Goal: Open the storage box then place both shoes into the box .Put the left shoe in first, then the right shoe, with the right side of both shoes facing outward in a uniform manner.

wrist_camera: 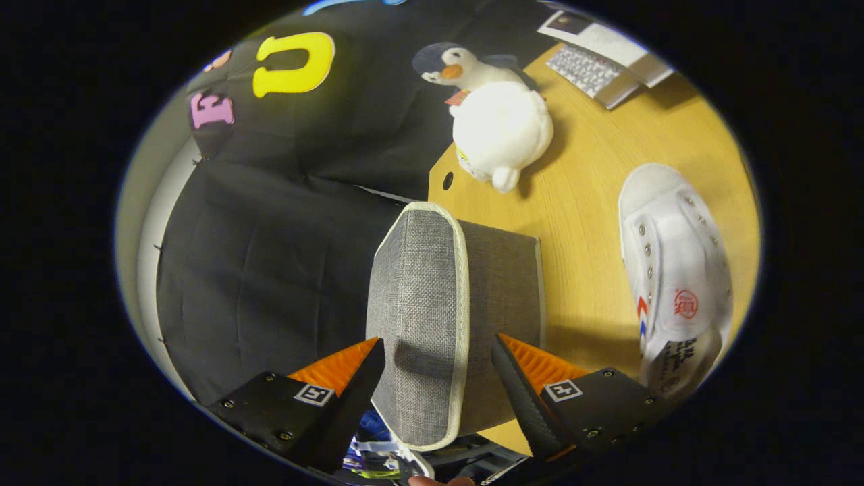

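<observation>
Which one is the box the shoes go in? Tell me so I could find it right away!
Look at the wooden table first. At its edge, between the fingers of the open hand-held gripper, sits the storage box. It is grey woven fabric with pale trim, unlike the fluffy white penguin toy beyond it or the white shoe beside it.
</observation>
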Action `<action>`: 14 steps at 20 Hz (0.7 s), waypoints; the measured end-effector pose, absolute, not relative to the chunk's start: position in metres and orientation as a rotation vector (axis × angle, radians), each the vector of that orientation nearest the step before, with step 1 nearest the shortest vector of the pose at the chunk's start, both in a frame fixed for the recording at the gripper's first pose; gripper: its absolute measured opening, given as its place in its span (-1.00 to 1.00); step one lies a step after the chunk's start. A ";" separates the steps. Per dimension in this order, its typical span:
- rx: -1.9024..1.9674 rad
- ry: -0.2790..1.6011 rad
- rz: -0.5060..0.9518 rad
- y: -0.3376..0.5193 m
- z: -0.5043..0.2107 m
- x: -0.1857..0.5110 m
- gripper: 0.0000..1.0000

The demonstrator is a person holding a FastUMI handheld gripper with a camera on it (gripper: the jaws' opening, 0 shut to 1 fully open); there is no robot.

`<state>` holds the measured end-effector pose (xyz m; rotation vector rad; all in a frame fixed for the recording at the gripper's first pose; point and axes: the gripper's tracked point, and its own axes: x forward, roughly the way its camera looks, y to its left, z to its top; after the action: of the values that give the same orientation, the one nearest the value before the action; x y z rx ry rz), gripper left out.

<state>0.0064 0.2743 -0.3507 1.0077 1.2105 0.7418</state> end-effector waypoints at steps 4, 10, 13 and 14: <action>1.036 1.211 0.772 0.280 -0.345 0.003 0.83; 1.029 1.197 0.802 0.267 -0.325 0.012 -0.52; 1.043 1.209 0.853 0.272 -0.308 0.007 -0.68; 1.030 1.212 0.871 0.273 -0.304 0.005 -0.68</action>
<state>0.0048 0.2733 -0.3042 1.0303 1.2125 0.8713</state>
